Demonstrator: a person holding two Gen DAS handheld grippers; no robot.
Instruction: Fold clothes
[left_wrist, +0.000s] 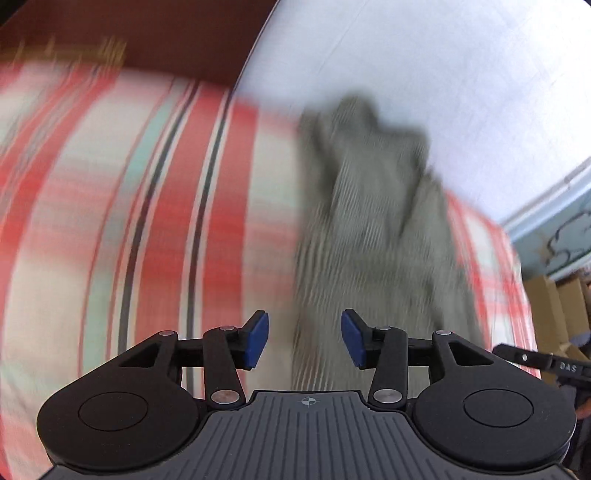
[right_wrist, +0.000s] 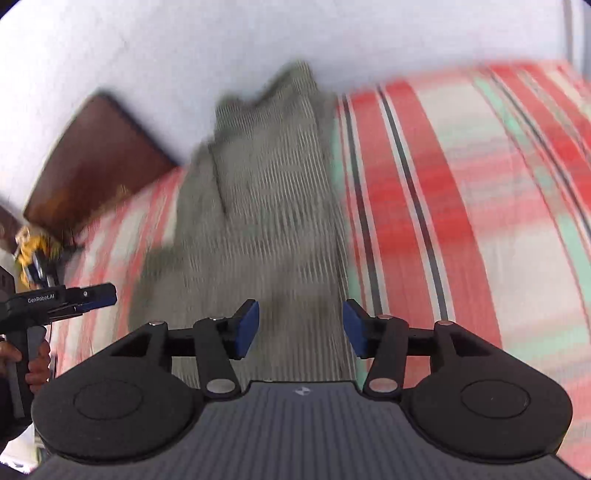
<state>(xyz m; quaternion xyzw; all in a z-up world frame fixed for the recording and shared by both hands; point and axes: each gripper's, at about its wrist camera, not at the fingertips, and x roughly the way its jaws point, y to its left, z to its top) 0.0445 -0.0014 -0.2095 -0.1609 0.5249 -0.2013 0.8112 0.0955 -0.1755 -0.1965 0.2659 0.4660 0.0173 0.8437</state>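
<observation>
A grey-green ribbed garment (left_wrist: 369, 221) lies crumpled in a long strip on the striped bed cover (left_wrist: 147, 221), its far end against the white wall. In the right wrist view the same garment (right_wrist: 258, 221) runs from the wall down towards me. My left gripper (left_wrist: 304, 341) hangs above the garment's near end, open, with nothing between its blue pads. My right gripper (right_wrist: 301, 332) is also open above the cloth, and its pads touch nothing. Each gripper shows at the edge of the other's view: right gripper (left_wrist: 535, 360), left gripper (right_wrist: 99, 295). Both pictures are blurred by motion.
The red, white and mint striped cover (right_wrist: 461, 221) spreads wide on both sides of the garment. A brown headboard (right_wrist: 96, 162) stands at the bed's left end against the white wall (left_wrist: 443, 74). Cardboard boxes (left_wrist: 554, 302) stand past the bed's right edge. A hand (right_wrist: 33, 365) holds the left gripper's handle.
</observation>
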